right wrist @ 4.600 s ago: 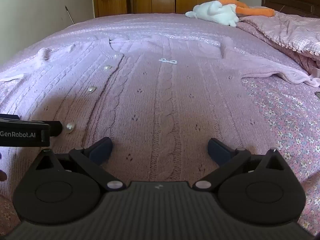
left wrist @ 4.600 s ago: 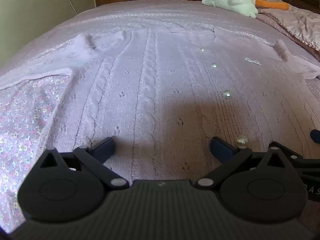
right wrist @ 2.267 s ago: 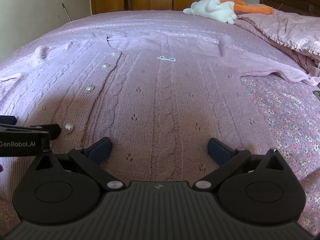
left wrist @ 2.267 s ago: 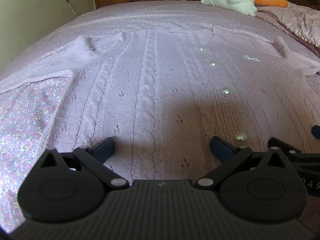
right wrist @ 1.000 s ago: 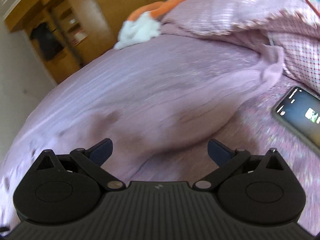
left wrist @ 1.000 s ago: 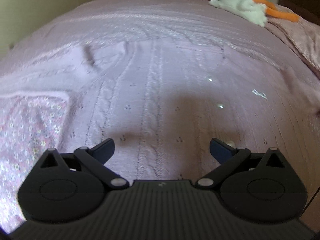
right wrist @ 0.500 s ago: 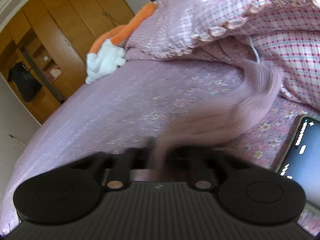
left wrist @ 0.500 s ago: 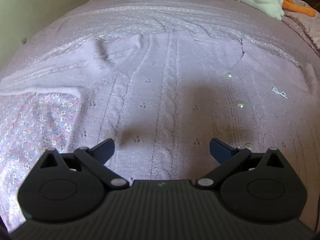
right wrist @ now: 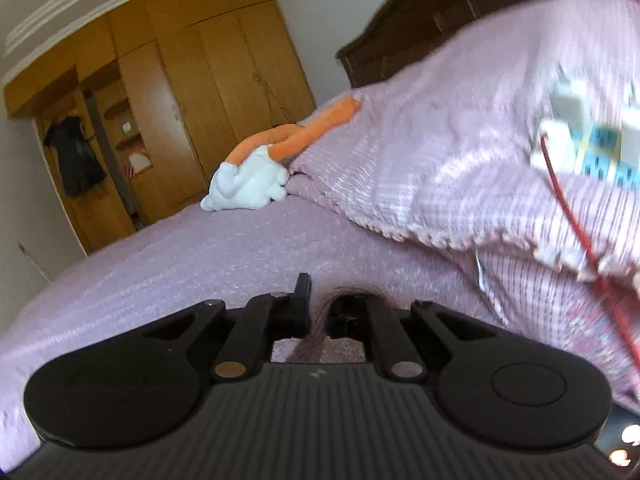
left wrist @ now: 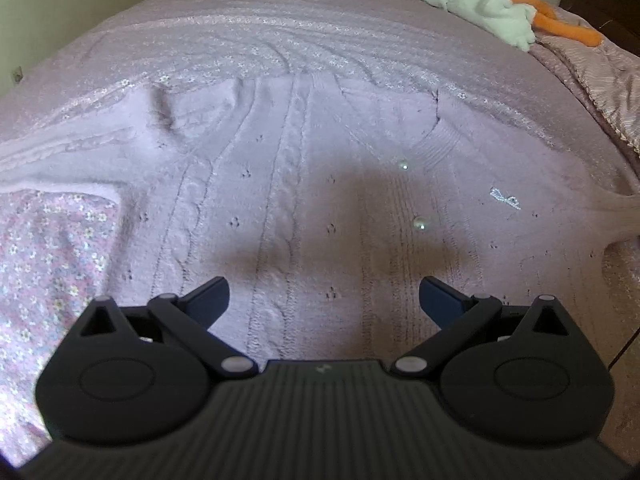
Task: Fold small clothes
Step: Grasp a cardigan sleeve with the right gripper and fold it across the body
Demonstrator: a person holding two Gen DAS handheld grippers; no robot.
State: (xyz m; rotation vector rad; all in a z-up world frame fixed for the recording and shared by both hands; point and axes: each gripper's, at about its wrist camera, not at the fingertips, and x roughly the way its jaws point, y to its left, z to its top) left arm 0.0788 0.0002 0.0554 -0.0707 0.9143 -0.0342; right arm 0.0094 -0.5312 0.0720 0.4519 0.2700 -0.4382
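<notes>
Since the earlier frames the right gripper [right wrist: 320,312] has swung off the cardigan's front toward the pillows and clamped down. In the left wrist view, the left gripper [left wrist: 322,294] hangs wide apart and holds nothing above the lilac cardigan [left wrist: 304,200], spread flat on the bed [left wrist: 320,32]. In the right wrist view, the jaws pinch a strip of lilac knit, the plush toy [right wrist: 256,184] beyond.
</notes>
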